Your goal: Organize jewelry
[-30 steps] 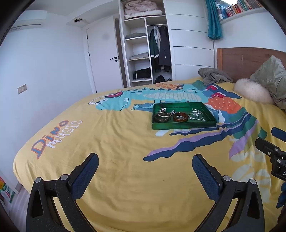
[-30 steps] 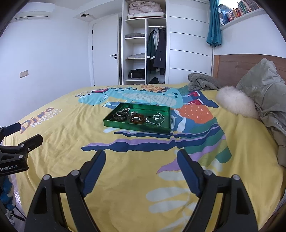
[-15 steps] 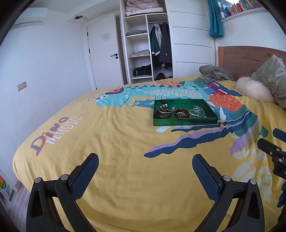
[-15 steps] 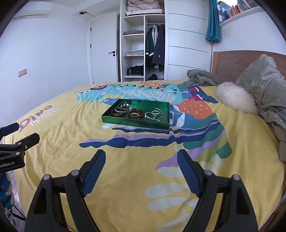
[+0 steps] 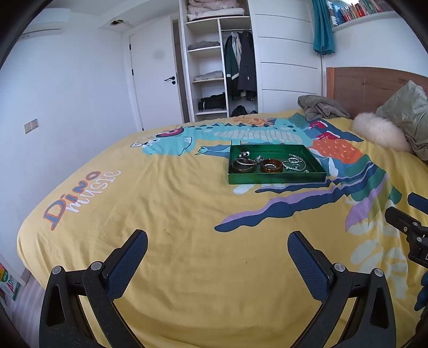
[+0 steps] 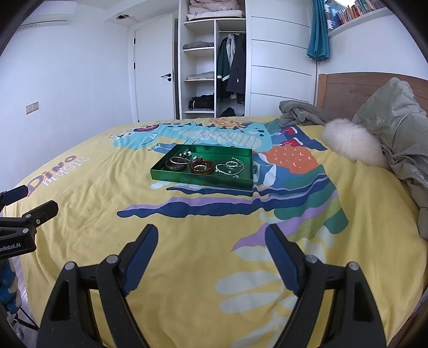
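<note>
Both grippers' fingers released, empty. Shallow green metal tray [image 6: 200, 182] of bangles lies far ahead; your right gripper [image 6: 211, 257] sits nearer than left gripper [image 5: 218, 263].

Small silver pieces [image 6: 230, 166] in green tray [image 6: 200, 180]: too tangled, too small to tell apart. Right gripper [image 5: 409, 214] cut by picture's right edge. Bookshelf [image 5: 358, 9] titles unreadable. Grey-green bedding [image 6: 401, 128] clipped at right.

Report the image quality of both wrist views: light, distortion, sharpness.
Left wrist view: even daylight, strong fisheye bending the wardrobe, dark vignette corners, green tray sharp. Right wrist view: same soft light, tray's inner wall glossy, jewelry small, headboard curved.
</note>
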Available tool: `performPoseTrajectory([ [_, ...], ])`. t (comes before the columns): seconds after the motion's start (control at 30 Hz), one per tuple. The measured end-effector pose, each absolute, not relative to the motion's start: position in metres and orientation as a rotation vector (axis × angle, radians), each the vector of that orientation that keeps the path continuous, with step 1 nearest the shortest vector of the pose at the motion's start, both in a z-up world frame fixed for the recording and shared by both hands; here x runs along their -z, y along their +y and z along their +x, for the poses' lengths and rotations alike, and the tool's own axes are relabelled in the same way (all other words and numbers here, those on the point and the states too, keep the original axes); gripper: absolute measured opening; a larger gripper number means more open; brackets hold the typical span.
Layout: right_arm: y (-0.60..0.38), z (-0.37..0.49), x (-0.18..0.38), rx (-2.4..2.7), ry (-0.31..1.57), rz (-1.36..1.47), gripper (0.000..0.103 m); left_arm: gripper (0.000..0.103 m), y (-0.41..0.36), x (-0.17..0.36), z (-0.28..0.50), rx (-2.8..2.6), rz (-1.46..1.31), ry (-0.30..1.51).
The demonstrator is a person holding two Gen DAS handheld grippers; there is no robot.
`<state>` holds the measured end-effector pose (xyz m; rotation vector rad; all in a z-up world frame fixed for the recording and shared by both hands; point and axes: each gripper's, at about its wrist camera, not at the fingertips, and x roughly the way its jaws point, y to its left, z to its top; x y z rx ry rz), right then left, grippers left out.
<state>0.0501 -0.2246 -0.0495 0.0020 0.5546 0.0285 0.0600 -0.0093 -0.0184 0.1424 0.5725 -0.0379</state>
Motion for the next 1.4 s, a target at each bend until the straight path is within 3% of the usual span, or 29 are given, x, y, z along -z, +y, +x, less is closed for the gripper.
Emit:
performPoseTrajectory([
  [1.4,-0.2299,0.0468,0.0521,-0.021,0.545,0.011,0.082,0.103,-0.0150,0.0253,0.0622,0.023,0.130,0.603],
])
